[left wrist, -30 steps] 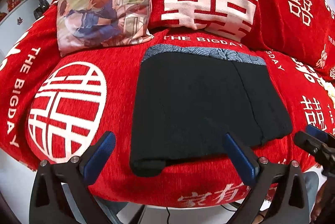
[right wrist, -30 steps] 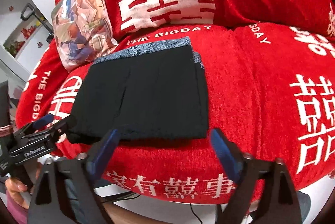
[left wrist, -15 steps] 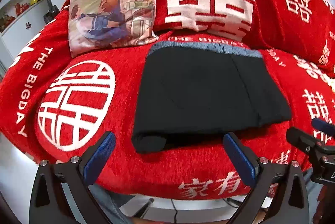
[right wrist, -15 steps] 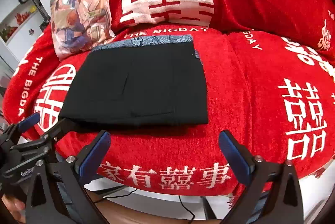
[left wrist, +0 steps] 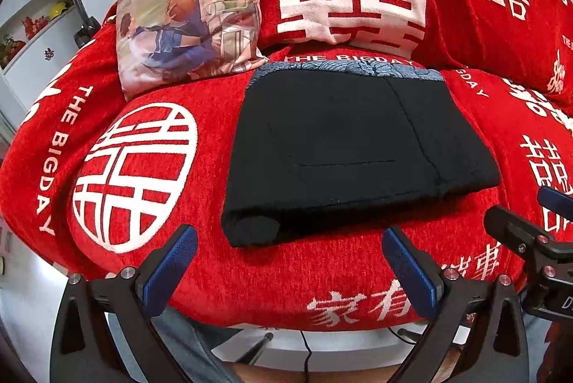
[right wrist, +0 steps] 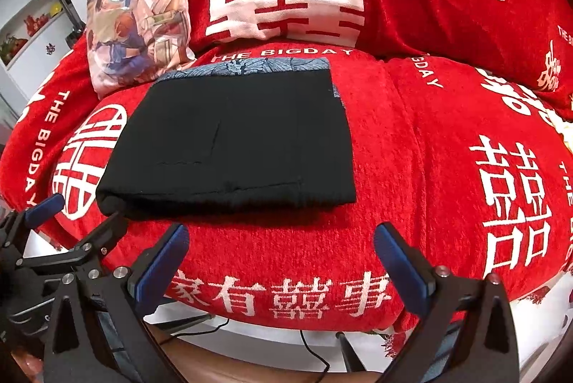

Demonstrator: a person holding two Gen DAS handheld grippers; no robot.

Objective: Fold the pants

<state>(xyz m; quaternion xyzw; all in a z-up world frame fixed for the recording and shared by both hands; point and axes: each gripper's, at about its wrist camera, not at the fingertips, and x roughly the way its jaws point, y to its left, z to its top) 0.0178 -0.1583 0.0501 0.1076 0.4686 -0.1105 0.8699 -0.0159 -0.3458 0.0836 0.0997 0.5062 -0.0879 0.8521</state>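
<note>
Left wrist view looks down on the black pants (left wrist: 343, 150), folded into a flat, roughly rectangular bundle on the seat of a sofa (left wrist: 322, 275) draped in red cloth with white characters. The bundle's long axis runs across the seat, left to right, with the blue patterned waistband (left wrist: 358, 68) turned toward the backrest and the thick rolled fold toward the front edge. The left gripper (left wrist: 290, 261) hangs just off the sofa's front, its 2 blue-padded fingers (left wrist: 168, 270) spread wide with nothing between them, clear of the cloth. This view alone shows the rounded, bulging left front corner of the bundle head-on, and the right tool's fingertips poke in at the right edge. The right wrist view shows the bundle's straight right edge, with a sliver of patterned fabric peeking out beside it, and the left tool's tip close by the near left corner; whether it touches is unclear. The right gripper (right wrist: 283, 261) is likewise wide open and empty, held short of the seat. A printed cushion (left wrist: 186, 7) leans on the backrest, left of the pants. Behind it stand a white shelf (left wrist: 25, 35) with small red and yellow items, and cables trail on the pale floor below.
</note>
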